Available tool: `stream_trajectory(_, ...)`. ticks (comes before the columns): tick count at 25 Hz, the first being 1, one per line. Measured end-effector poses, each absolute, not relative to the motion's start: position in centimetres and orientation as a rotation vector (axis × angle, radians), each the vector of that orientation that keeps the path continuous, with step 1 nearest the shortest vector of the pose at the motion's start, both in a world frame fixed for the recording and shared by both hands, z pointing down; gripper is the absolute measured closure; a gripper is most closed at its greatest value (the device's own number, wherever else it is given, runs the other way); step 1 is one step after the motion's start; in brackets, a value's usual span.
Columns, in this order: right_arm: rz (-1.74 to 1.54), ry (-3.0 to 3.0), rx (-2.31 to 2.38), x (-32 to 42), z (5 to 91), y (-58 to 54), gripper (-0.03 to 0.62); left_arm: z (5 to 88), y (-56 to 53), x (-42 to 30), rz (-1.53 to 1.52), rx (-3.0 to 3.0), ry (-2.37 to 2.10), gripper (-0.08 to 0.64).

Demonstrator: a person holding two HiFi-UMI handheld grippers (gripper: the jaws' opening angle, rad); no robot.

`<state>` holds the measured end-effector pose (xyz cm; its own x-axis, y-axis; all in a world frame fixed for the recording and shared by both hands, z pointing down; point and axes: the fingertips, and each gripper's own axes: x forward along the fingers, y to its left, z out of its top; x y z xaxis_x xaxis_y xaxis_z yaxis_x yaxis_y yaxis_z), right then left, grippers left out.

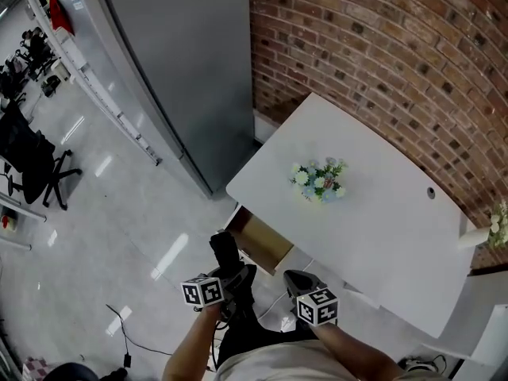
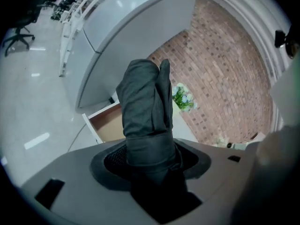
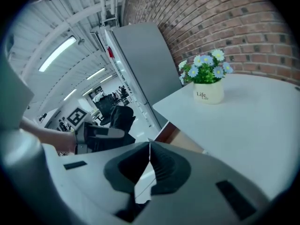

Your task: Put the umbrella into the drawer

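Observation:
A folded dark grey umbrella (image 2: pixel 143 104) stands upright between the jaws of my left gripper (image 2: pixel 150 149), which is shut on its lower end. In the head view the umbrella (image 1: pixel 225 251) sticks forward from the left gripper (image 1: pixel 230 271), just short of the open drawer (image 1: pixel 260 243). The drawer (image 2: pixel 108 123) hangs open under the white table's near left corner, its brown inside showing with nothing in it that I can see. My right gripper (image 1: pixel 295 279) hovers beside the left one, below the table edge. Its jaws meet with nothing between them (image 3: pixel 149 157).
On the white table (image 1: pixel 381 221) stands a small pot of flowers (image 1: pixel 319 181). A brick wall (image 1: pixel 397 46) runs behind the table. A grey partition (image 1: pixel 182 62) stands to the left. An office chair (image 1: pixel 32 165) and a cable (image 1: pixel 127 332) are on the floor.

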<state>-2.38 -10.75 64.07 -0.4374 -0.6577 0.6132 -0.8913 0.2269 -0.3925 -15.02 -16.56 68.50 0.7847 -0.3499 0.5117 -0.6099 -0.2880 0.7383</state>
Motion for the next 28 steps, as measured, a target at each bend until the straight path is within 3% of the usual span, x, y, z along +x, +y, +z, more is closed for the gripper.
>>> stream_trajectory(28,1.162,-1.998,1.594,3.5,65.2,-4.9,0.575,82.5,-19.8,-9.6,1.57,2.192,-0.431,0.299)
